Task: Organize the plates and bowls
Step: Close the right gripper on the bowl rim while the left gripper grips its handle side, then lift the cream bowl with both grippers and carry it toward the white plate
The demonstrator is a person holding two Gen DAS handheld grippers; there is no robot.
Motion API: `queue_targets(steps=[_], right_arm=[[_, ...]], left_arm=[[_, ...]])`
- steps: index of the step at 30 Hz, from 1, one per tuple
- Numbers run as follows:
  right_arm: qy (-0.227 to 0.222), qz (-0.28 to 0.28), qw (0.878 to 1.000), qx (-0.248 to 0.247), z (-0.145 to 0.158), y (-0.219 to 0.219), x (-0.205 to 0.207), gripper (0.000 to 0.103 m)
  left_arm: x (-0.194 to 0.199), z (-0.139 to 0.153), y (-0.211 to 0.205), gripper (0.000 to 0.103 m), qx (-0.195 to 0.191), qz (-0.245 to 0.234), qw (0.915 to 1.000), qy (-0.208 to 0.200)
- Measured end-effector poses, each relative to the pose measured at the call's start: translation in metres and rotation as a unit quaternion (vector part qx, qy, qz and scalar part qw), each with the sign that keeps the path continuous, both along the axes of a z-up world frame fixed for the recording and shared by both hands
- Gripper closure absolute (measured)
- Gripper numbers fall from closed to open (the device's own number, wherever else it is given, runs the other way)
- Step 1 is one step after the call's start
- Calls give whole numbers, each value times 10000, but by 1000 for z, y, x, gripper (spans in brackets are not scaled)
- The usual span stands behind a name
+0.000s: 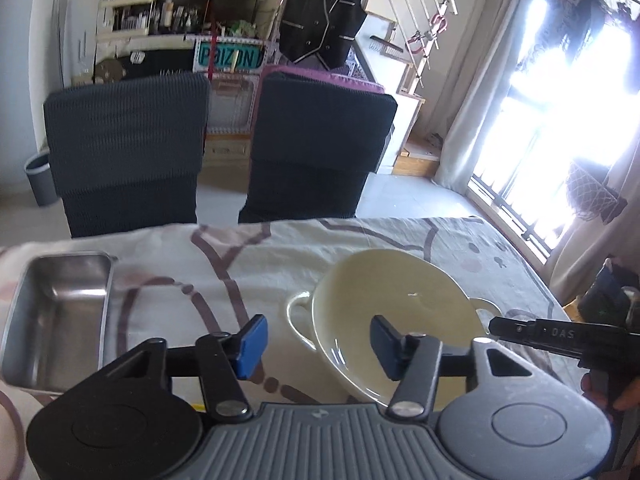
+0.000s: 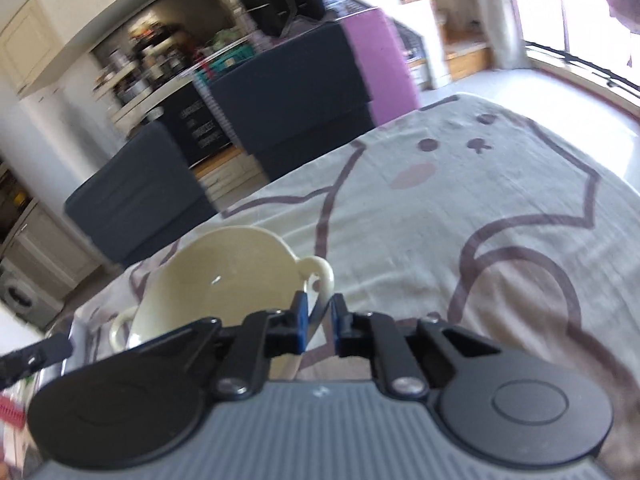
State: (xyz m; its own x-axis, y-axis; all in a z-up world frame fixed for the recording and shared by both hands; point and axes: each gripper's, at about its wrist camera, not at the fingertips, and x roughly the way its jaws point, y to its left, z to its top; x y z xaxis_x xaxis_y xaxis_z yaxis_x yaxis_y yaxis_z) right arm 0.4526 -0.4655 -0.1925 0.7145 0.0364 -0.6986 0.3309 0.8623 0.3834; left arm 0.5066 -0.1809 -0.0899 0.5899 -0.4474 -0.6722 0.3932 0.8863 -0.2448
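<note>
Right wrist view: cream two-handled bowl tilted up off the cloth-covered bench, right gripper jaws pinching its rim beside one loop handle. Left wrist view: same bowl sits just ahead of the left gripper, jaws spread wide and holding nothing, right pad overlapping the bowl's inside in view; contact can't be told. Steel rectangular tray lies on the bench well left of the bowl, two dark chairs behind the far edge.
</note>
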Motion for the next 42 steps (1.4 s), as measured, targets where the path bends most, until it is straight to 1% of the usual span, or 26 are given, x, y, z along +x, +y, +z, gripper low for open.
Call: queue_targets(steps=[1,4,5,6,10,12,13,15,17,18,20,21,22,25,29,32,34,37,40,42], right_arm=[[-9,97,9999,67,-1,-4,1,88],[-35,250,9994,225,-2,-14,7,81],[-37,323,9993,203,-1,-14,9,76],[-19,400,9991,145,-1,-13,14,73],[148,521,9985,-120,0,-9,32,68],[245,576,9980,-114,0,-7,39,64],[283,584,9978,-114,0,-8,39,65],[387,579,9974,-164,1,-10,38,75],[426,576,9974,-117,0,-13,36,77],[425,585,9974,-61,-1,-15,36,78],[432,635,9970,-38,-2,-17,38,78],[440,656,9969,-41,-3,-18,39,78],[443,666,9968,-40,-4,-18,40,78],[470,670,9966,20,-6,-19,42,78],[480,671,9966,68,-10,-19,43,78],[493,650,9967,55,-11,-18,44,78],[489,654,9967,6,-11,-16,44,78],[493,742,9960,-113,-10,-13,42,78],[554,809,9949,-215,-9,-10,38,77],[581,818,9948,-200,-8,-10,32,77]], left_arm=[[2,-2,-1,48,-13,29,10000,41],[11,-8,-6,52,-47,123,9997,191],[15,-10,-6,52,-75,144,9995,255],[18,-11,-7,53,-90,164,9993,309],[32,-16,-12,56,-88,213,9986,470],[40,-19,-14,58,-89,199,9981,573],[43,-21,-15,59,-42,217,9979,605],[49,-23,-17,60,36,231,9974,688],[55,-27,-17,60,14,236,9963,829],[58,-28,-17,62,-1,249,9957,891],[61,-32,-17,68,3,280,9950,956],[62,-35,-16,73,7,298,9947,980],[64,-37,-15,75,2,315,9945,1002],[67,-42,-11,75,-177,360,9933,1082],[68,-47,-10,75,-241,292,9929,1125],[73,-55,-9,75,-433,339,9891,1369],[74,-59,-8,78,-542,336,9872,1461],[68,-56,-13,78,-389,278,9902,1314],[61,-55,-14,78,-311,233,9906,1308],[54,-52,-15,78,-225,197,9914,1277]])
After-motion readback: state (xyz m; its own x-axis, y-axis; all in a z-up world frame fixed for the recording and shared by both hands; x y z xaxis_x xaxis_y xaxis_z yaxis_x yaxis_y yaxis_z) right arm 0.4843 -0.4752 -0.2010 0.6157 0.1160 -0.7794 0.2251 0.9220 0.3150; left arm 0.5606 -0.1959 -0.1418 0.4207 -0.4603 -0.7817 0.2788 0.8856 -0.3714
